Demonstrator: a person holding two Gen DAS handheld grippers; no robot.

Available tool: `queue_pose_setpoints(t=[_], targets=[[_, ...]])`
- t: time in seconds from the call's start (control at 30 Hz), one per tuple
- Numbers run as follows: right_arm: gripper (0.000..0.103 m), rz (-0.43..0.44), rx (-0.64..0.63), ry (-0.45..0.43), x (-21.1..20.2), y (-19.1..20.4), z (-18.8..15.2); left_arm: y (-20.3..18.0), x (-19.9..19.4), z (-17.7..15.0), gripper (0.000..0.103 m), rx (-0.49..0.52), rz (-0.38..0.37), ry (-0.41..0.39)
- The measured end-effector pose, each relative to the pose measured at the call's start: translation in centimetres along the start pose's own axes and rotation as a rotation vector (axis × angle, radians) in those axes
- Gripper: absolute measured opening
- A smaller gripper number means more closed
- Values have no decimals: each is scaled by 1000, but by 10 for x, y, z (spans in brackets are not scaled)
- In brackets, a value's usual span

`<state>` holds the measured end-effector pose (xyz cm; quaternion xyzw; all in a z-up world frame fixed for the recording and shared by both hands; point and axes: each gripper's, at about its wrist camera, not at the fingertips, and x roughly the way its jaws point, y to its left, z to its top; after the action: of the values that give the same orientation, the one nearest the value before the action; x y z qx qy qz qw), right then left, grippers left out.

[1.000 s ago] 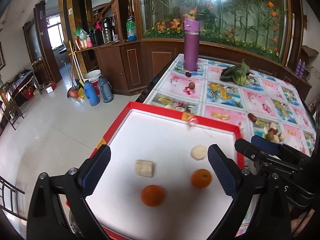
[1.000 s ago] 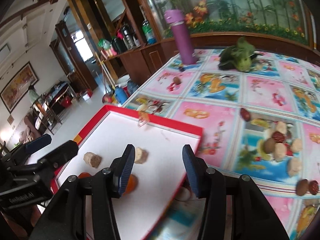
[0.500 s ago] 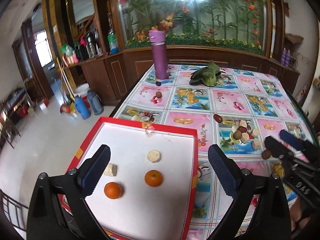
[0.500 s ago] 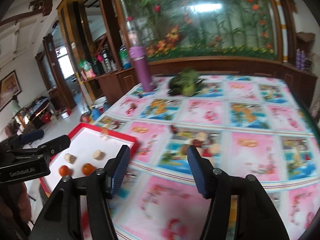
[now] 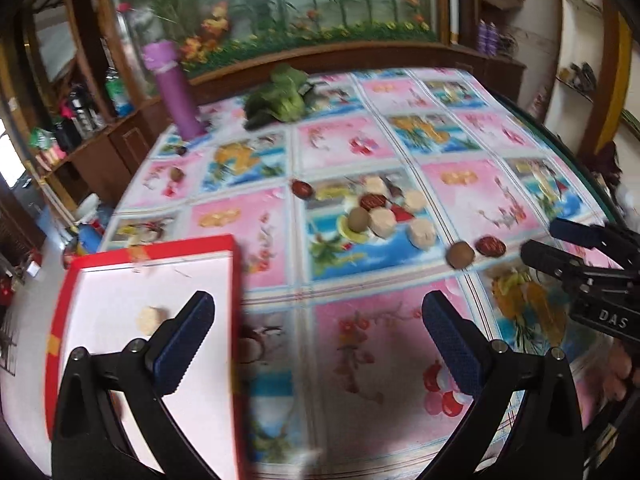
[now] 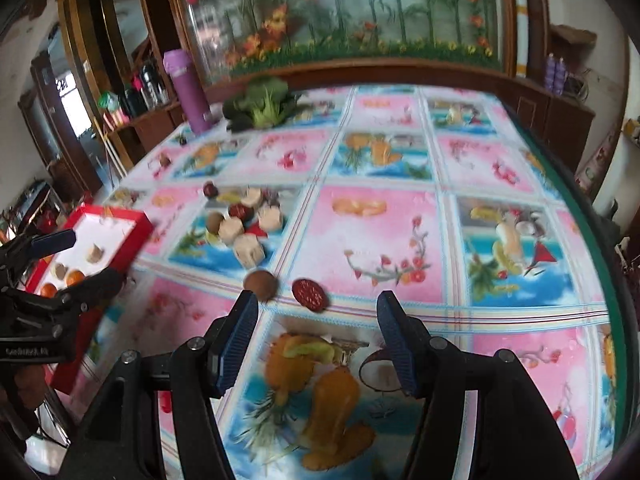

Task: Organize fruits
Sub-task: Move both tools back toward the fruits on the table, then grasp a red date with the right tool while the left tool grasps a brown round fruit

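Note:
A red-rimmed white tray (image 5: 64,300) (image 6: 136,220) lies at the table's left edge, holding pale fruit chunks (image 5: 149,319) and two oranges (image 6: 74,278). A cluster of pale chunks, brown and dark red fruits (image 5: 380,216) (image 6: 240,224) sits mid-table. A brown round fruit (image 6: 260,283) (image 5: 460,255) and a dark red one (image 6: 310,294) (image 5: 490,246) lie apart, just ahead of my right gripper (image 6: 316,340), which is open and empty. My left gripper (image 5: 316,340) is open and empty over the tablecloth beside the tray.
A purple bottle (image 5: 174,92) (image 6: 188,92) and a green leafy vegetable (image 5: 280,100) (image 6: 260,106) stand at the table's far end. The green table edge (image 6: 592,240) runs along the right. A wooden cabinet and floor lie beyond the left edge.
Both grippers have swung right, away from the tray and toward the loose fruits mid-table. The right gripper now faces the brown and dark red fruits. Both stay open.

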<state>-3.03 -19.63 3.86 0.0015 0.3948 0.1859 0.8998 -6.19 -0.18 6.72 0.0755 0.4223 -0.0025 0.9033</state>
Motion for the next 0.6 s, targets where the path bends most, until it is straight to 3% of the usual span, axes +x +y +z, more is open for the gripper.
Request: queue_pose_setpoints(t=[0.13, 0.33, 0.43, 0.5, 0.6], targets=[[61, -11, -16, 35, 17, 1, -2, -9, 13, -3, 103, 39, -38, 32], [38, -41, -53, 102, 47, 8, 4, -12, 25, 4, 103, 45, -106, 57], [32, -64, -78, 95, 49, 9, 4, -16, 30, 9, 103, 52, -121, 67], [18, -82, -80, 84, 47, 7, 3, -22, 34, 12, 103, 59, -142, 79], [18, -59, -3, 80, 43, -9, 4, -38, 41, 16, 103, 82, -155, 91]])
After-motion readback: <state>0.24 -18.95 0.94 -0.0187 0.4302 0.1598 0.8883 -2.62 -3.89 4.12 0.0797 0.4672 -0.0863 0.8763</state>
